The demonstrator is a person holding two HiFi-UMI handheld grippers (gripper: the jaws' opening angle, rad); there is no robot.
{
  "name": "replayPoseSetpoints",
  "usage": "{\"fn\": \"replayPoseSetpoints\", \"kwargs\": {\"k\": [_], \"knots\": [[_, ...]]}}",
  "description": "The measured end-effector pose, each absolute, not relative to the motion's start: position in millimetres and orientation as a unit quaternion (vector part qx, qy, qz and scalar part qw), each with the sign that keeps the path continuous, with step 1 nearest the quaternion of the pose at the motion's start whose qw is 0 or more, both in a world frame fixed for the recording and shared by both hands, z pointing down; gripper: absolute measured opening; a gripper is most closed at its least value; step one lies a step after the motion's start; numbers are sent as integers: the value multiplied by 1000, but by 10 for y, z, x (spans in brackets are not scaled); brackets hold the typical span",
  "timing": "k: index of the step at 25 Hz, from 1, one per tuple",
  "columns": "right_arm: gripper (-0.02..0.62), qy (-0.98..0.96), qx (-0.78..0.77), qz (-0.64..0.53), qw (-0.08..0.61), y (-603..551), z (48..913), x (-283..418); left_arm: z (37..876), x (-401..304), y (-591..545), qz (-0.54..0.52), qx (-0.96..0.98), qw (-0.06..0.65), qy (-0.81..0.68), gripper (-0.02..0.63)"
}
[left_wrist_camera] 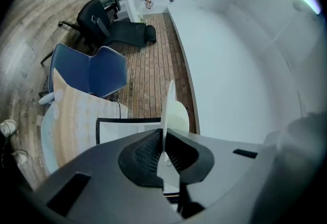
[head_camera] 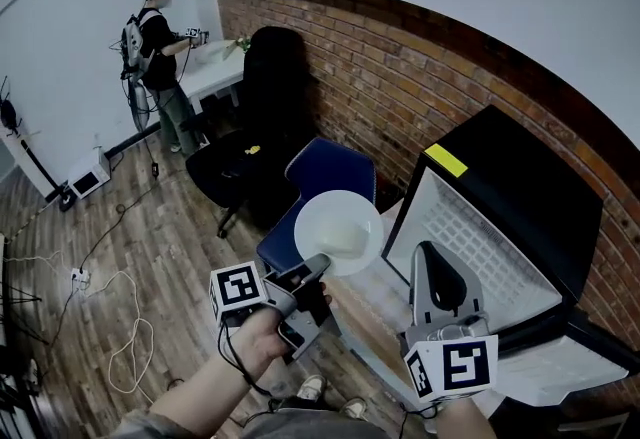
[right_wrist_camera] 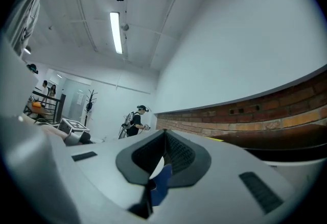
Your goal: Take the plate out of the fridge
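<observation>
A white plate [head_camera: 338,232] hangs in the air over a blue chair, to the left of the black mini fridge [head_camera: 520,187]. My left gripper [head_camera: 316,265] is shut on the plate's near rim. In the left gripper view the plate [left_wrist_camera: 167,108] stands edge-on, pinched between the dark pads [left_wrist_camera: 145,154]. My right gripper [head_camera: 429,250] points up in front of the fridge's white ribbed panel [head_camera: 470,247], shut with nothing in it. In the right gripper view its jaws [right_wrist_camera: 164,135] meet at the tips, and only a bit of blue chair shows through the gap below.
A blue chair [head_camera: 330,172] and a black office chair [head_camera: 250,142] stand by the brick wall [head_camera: 400,87]. A low surface with a light cloth [left_wrist_camera: 76,116] lies under my grippers. A person [head_camera: 158,52] stands at a far white table. Cables [head_camera: 115,297] trail over the wooden floor.
</observation>
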State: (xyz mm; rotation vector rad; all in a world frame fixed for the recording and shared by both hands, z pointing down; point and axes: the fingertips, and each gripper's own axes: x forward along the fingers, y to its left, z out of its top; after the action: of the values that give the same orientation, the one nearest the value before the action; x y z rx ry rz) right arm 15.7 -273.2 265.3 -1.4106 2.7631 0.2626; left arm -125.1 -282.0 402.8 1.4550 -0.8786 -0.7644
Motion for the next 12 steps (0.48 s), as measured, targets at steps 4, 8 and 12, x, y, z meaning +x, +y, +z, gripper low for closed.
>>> {"fn": "replayPoseSetpoints", "kwargs": {"k": [4,8,12], "knots": [[31,905,-416,87,20,-2686,2637,-197,3993,-1601,-2638,-353,614,577,-406,26],[31,921,-379,84,23,-2612,2667,-559,4018,-1960,-2449,-379,596,563,-429,26],[31,937,-341,76,22,-2531,2726,-898,4107,-2292,-2225,-396,572,555,-456,26]]}}
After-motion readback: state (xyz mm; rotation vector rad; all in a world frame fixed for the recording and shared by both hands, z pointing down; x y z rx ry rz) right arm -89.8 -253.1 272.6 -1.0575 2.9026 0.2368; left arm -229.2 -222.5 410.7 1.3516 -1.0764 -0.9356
